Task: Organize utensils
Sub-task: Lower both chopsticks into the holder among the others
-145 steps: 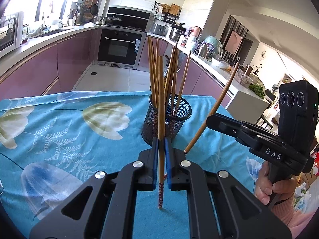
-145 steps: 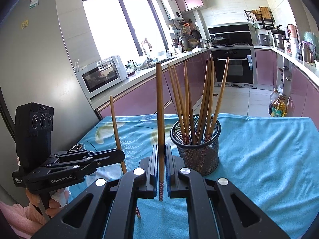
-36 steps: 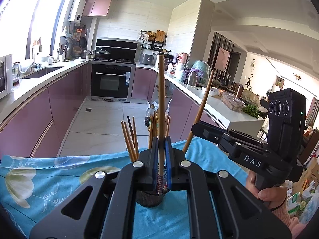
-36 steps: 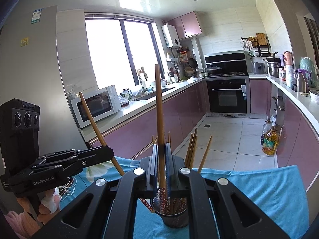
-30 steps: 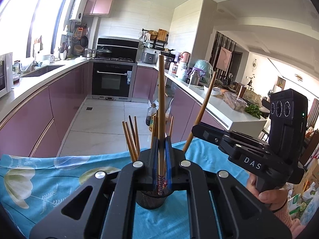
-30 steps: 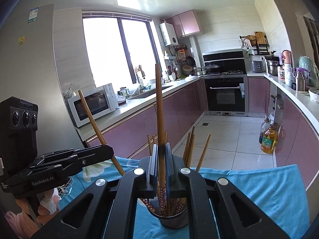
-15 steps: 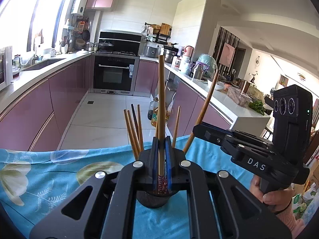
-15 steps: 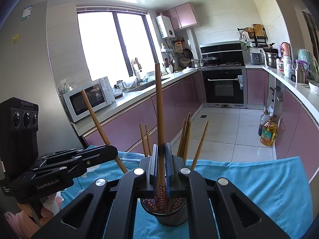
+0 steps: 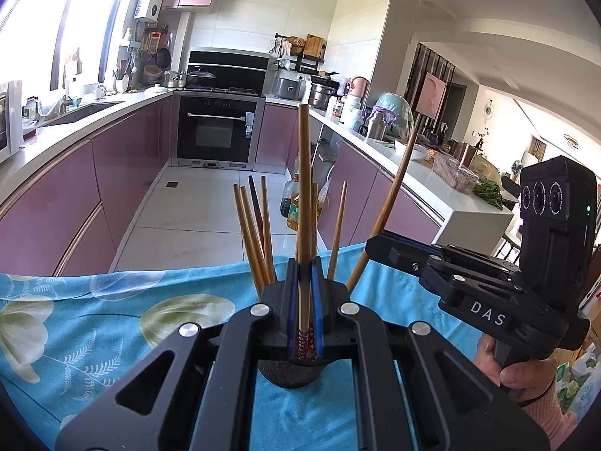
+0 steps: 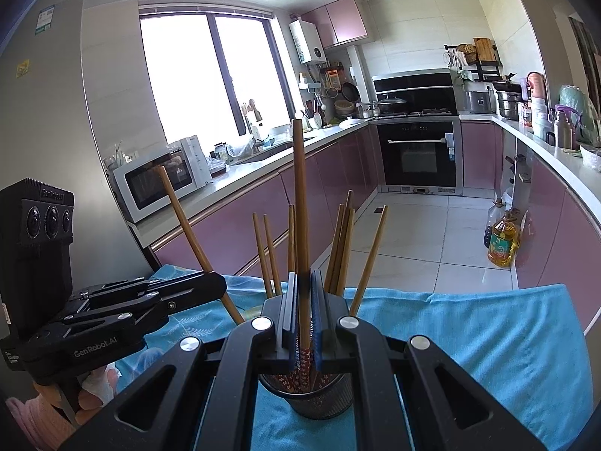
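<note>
A black mesh holder [image 9: 291,372] [image 10: 319,398] stands on the blue flowered cloth [image 9: 94,323], with several wooden chopsticks upright in it. My left gripper [image 9: 304,300] is shut on one upright chopstick [image 9: 303,173], its patterned lower end at the holder's mouth. My right gripper [image 10: 302,308] is shut on another upright chopstick [image 10: 300,188], whose lower end dips into the holder. Each gripper shows in the other's view, the right one [image 9: 379,248] and the left one [image 10: 214,285], each with its chopstick slanting up.
The cloth-covered table ends just beyond the holder [image 10: 488,293]. Past it are a tiled kitchen floor, purple cabinets, an oven [image 9: 216,131], a microwave [image 10: 165,176] and oil bottles [image 10: 501,240] on the floor.
Both grippers lifted their chopsticks from beside the holder to above it, then lowered them; the patterned ends have come down to the holder's mouth.
</note>
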The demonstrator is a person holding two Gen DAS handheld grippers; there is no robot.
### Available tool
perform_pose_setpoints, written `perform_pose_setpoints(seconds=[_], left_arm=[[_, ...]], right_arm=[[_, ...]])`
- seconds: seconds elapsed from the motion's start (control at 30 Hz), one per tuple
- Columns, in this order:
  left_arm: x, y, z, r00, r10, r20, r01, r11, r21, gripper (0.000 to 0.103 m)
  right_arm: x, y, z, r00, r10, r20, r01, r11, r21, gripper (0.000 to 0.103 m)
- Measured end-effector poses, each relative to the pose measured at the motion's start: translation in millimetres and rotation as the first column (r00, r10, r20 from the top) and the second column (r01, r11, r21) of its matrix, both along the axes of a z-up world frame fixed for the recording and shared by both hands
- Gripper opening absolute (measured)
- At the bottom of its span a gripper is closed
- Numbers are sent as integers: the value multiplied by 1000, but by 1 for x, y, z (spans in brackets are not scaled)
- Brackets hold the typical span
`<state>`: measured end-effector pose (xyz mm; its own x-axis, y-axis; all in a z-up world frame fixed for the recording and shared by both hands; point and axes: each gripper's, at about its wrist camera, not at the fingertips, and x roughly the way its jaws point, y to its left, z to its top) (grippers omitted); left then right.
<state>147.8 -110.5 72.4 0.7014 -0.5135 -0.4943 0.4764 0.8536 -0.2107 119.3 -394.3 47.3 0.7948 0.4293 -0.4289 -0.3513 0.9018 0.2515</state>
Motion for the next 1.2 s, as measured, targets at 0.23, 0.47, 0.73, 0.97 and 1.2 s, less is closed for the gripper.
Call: perform_pose_setpoints(seconds=[0.23,0.47,0.73,0.97,1.2], left_arm=[[6,-4,-8,1000,-3,-12,3,1000,12,7],[12,0,-18,1000,-6,-26,6,1000,18,7],[17,-2,-25,999,-3,-34,4,1000,27,7],[19,-6,-30,999,1,-43,1,1000,32,7],[21,-5,-34,999,3,-47,-1,999,33,7]], right_arm=[[2,0,-8,1000,-2,-20,2,1000,2,6],[3,0,-13,999,0,-32,0,1000,0,6],[5,2,-17,999,2,-43,-2,1000,-3,6],[6,2,-21,999,3,-54,-3,1000,-4,6],[8,4,-25,998,6,-64,-7,1000,-7,6]])
